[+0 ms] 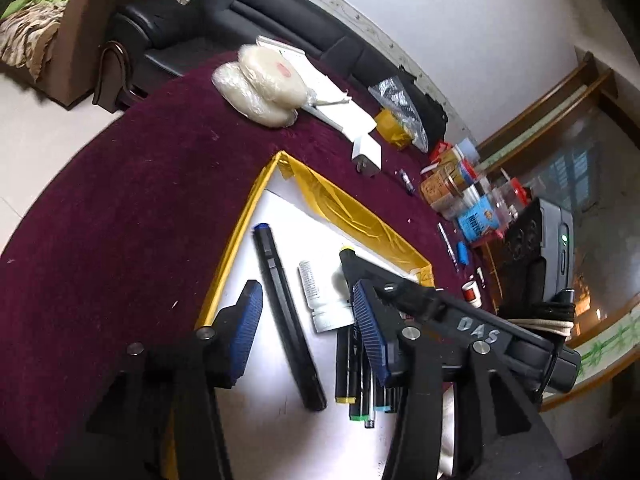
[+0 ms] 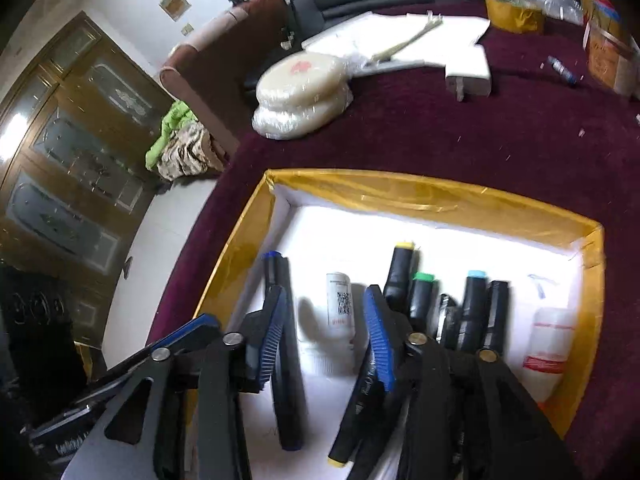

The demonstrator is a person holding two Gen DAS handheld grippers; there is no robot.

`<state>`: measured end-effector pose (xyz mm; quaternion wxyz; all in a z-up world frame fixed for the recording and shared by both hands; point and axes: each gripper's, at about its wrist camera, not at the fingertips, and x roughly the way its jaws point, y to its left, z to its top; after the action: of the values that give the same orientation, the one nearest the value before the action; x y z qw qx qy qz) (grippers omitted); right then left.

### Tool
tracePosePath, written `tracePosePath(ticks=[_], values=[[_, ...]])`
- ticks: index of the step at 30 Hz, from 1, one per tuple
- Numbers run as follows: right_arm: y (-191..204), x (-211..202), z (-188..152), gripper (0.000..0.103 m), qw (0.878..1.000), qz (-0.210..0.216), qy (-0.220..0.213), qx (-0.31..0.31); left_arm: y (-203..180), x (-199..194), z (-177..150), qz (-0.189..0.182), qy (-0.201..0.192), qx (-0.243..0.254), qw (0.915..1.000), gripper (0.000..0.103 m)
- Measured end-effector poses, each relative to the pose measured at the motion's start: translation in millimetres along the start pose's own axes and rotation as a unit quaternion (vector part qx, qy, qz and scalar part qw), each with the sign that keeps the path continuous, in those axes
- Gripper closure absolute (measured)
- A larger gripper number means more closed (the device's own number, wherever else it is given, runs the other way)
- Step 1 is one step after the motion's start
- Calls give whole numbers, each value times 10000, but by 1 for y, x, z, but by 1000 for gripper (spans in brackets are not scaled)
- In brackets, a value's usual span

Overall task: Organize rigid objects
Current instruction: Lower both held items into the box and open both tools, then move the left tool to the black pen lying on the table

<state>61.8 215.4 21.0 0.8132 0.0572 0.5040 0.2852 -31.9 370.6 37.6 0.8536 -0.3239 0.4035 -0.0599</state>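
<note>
Left gripper (image 1: pixel 308 324) part open, empty; blue-capped marker (image 1: pixel 286 320) lies loose between pads in yellow-rimmed tray (image 1: pixel 236 240). Right gripper (image 2: pixel 326 332) part open, empty, over white tube (image 2: pixel 340 312).

The right tongs (image 2: pixel 326 344) hung over a gold-edged tray (image 2: pixel 440 200) on the maroon-covered desk (image 2: pixel 440 128), blue pads apart with nothing pressed between them. A small white tube (image 2: pixel 340 304) lay on the tray's white floor in the gap. Just left of it lay a blue-capped black marker (image 2: pixel 280 320), partly behind the left finger (image 2: pixel 272 344). To the right lay a row of black markers (image 2: pixel 448 304) with yellow, green and light-blue caps, then a white bottle (image 2: pixel 548 344) near the right wall. Beyond the tray sat two stacked wrapped discs (image 2: pixel 300 92) and a white plug (image 2: pixel 470 74).
</note>
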Motion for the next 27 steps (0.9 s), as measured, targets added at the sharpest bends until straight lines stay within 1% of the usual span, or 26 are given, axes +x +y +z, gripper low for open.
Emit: tracePosePath(ticks=[3, 4, 6, 7, 9, 10, 11, 12, 13, 14, 15, 16, 18, 20, 24, 27], values=[[-3, -27, -4, 64, 9995, 55, -241, -170, -1, -18, -5, 49, -232, -42, 9997, 57], [-8, -42, -10, 63, 9989, 29, -398, -248, -3, -25, -7, 70, -336, -22, 9994, 55], [-18, -64, -19, 56, 9976, -30, -612, -311, -9, -38, -12, 169, -572, 37, 9982, 49], [-24, -73, -23, 55, 9971, -51, -701, -305, -14, -45, -16, 254, -725, 91, 9970, 48], [-48, -98, -36, 55, 9956, -106, -916, -187, -24, -54, -21, 390, -979, 195, 9942, 47], [-56, -106, -39, 55, 9951, -113, -973, -124, -34, -60, -26, 482, -1144, 281, 9919, 45], [-72, -118, -47, 55, 9942, -127, -1068, 18, -41, -62, -29, 531, -1229, 338, 9904, 43], [-85, -127, -51, 55, 9934, -137, -1132, 145, -50, -63, -33, 584, -1322, 419, 9886, 38], [-99, -136, -56, 55, 9923, -141, -1194, 288, -64, -65, -38, 622, -1421, 550, 9864, 36], [-118, -148, -63, 55, 9905, -142, -1280, 476, -73, -65, -42, 616, -1457, 623, 9854, 34], [-133, -159, -70, 55, 9886, -161, -1363, 618, -87, -64, -47, 565, -1478, 752, 9845, 31], [-146, -168, -75, 55, 9868, -195, -1438, 724, -100, -60, -52, 519, -1451, 879, 9841, 27], [-178, -193, -89, 55, 9807, -341, -1662, 973, -122, -52, -61, 452, -1341, 1105, 9838, 26], [-204, -213, -102, 55, 9745, -506, -1846, 1172, -146, -35, -72, 327, -1105, 1359, 9840, 26], [-261, -248, -126, 55, 9575, -884, -2210, 1630, -180, 3, -96, 139, -474, 1608, 9857, 27], [-294, -264, -140, 55, 9465, -1057, -2376, 1913, -203, 33, -118, 163, -49, 1793, 9836, 27]])
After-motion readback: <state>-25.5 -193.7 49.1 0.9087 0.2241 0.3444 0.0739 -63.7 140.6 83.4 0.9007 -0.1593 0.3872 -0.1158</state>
